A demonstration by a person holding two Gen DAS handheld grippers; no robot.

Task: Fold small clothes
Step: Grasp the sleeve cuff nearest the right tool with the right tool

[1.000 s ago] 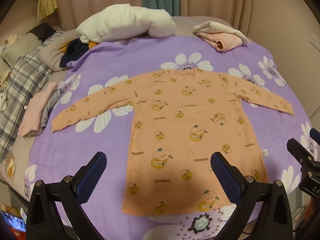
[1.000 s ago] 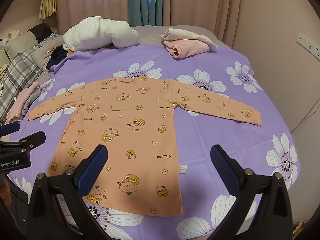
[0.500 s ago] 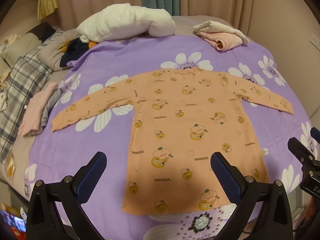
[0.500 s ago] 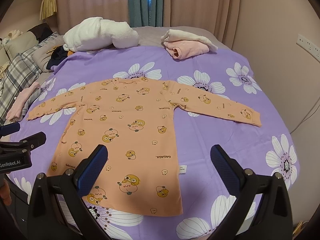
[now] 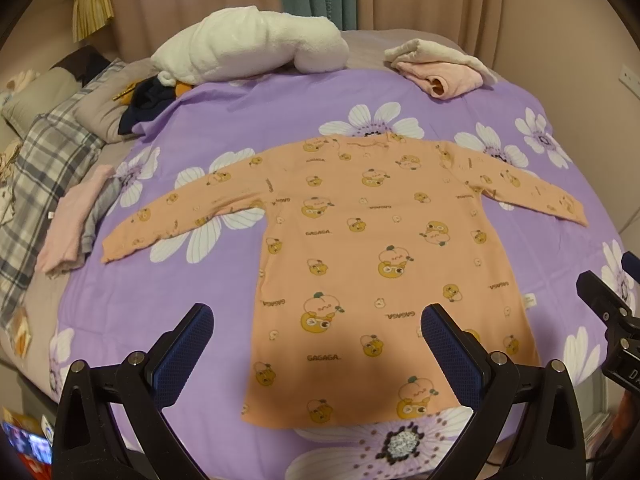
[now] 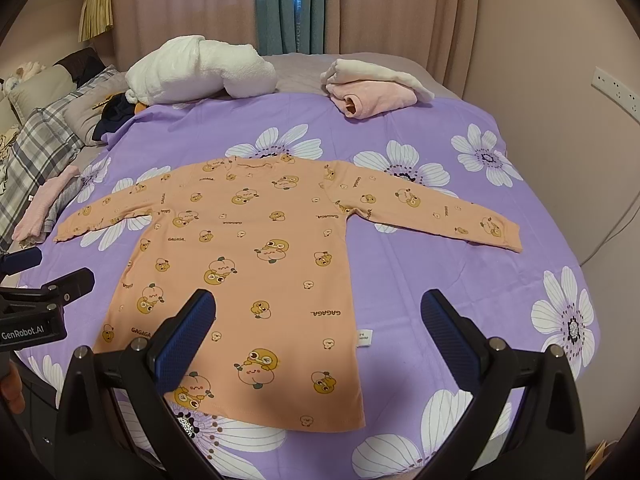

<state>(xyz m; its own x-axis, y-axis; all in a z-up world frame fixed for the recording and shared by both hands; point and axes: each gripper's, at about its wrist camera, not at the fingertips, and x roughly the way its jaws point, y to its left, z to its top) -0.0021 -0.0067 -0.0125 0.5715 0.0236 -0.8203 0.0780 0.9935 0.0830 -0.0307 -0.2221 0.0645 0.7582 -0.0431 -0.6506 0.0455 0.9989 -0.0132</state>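
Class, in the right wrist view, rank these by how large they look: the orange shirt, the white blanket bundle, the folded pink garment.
1. Orange shirt, nearest.
2. White blanket bundle.
3. Folded pink garment.
Both are farther off, so their true sizes are less sure.

an orange long-sleeved shirt [image 5: 372, 248] lies flat on the purple flowered sheet [image 5: 160, 288], sleeves spread wide — the left gripper [image 5: 316, 354] hangs above its near hem, jaws apart, holding nothing — white bundle [image 5: 248, 50] far behind.
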